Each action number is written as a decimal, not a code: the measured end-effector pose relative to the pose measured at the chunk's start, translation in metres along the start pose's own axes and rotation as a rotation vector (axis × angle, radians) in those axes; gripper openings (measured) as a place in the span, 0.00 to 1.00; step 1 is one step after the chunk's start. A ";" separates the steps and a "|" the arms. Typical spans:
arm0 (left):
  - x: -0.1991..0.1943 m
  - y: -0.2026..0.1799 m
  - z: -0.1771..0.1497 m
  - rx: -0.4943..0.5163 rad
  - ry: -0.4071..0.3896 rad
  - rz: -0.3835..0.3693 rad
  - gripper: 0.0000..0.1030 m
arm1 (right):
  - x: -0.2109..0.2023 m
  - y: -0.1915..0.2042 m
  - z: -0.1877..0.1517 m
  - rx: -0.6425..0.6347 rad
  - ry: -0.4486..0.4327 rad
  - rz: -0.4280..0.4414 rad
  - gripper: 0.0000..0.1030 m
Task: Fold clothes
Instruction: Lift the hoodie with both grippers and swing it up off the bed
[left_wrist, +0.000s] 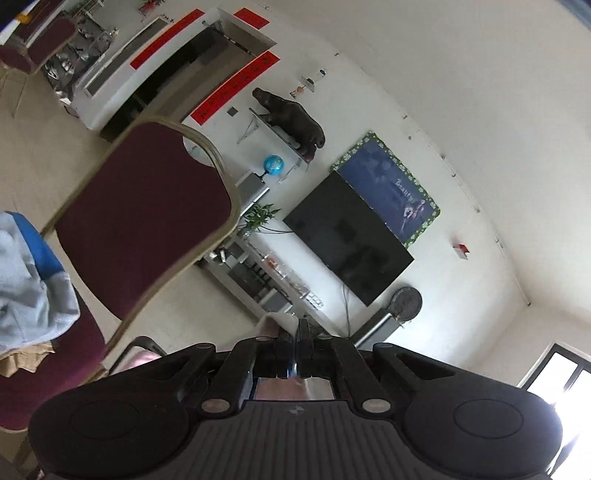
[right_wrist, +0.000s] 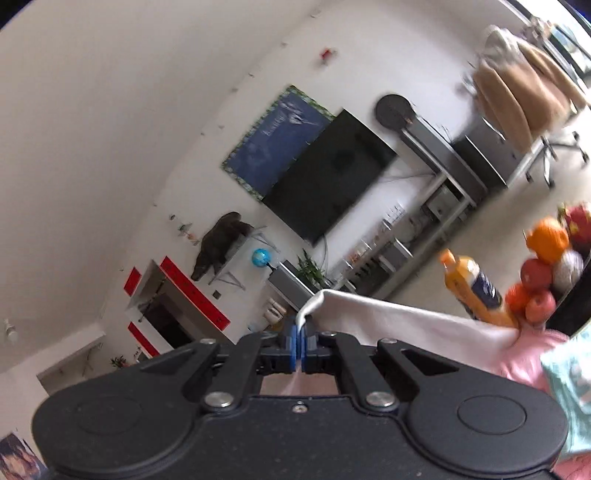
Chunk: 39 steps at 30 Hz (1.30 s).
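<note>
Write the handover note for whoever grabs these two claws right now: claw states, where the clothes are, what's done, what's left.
Right claw: shut on an edge of the white garment, which trails off to the right toward the pink cloth, below the orange bottle and the fruit.
Left claw: shut, with pale fabric showing at its tips; whether it is the same garment cannot be told.
Also waiting: a light grey and blue garment on the maroon chair.
Done: garment picked up, both claws pointing out at the room.
Left: no fold visible yet; lay it flat and fold it.
</note>
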<state>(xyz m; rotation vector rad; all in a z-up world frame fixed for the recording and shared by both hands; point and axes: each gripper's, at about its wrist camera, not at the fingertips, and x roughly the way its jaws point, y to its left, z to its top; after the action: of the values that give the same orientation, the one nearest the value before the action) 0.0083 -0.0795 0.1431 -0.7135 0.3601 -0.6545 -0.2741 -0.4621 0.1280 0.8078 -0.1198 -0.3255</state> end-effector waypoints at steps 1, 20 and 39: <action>0.000 0.000 0.002 -0.006 0.013 -0.003 0.00 | -0.002 0.000 0.002 0.002 0.018 -0.009 0.02; 0.174 -0.050 0.028 0.155 0.243 0.200 0.00 | 0.119 -0.026 0.028 0.014 0.029 -0.185 0.02; 0.146 0.148 -0.139 0.133 0.472 0.394 0.00 | 0.118 -0.150 -0.106 0.007 0.325 -0.294 0.02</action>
<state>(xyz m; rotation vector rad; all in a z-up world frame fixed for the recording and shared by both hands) 0.1087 -0.1587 -0.0719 -0.3379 0.8603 -0.4589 -0.1745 -0.5252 -0.0562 0.8759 0.3054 -0.4660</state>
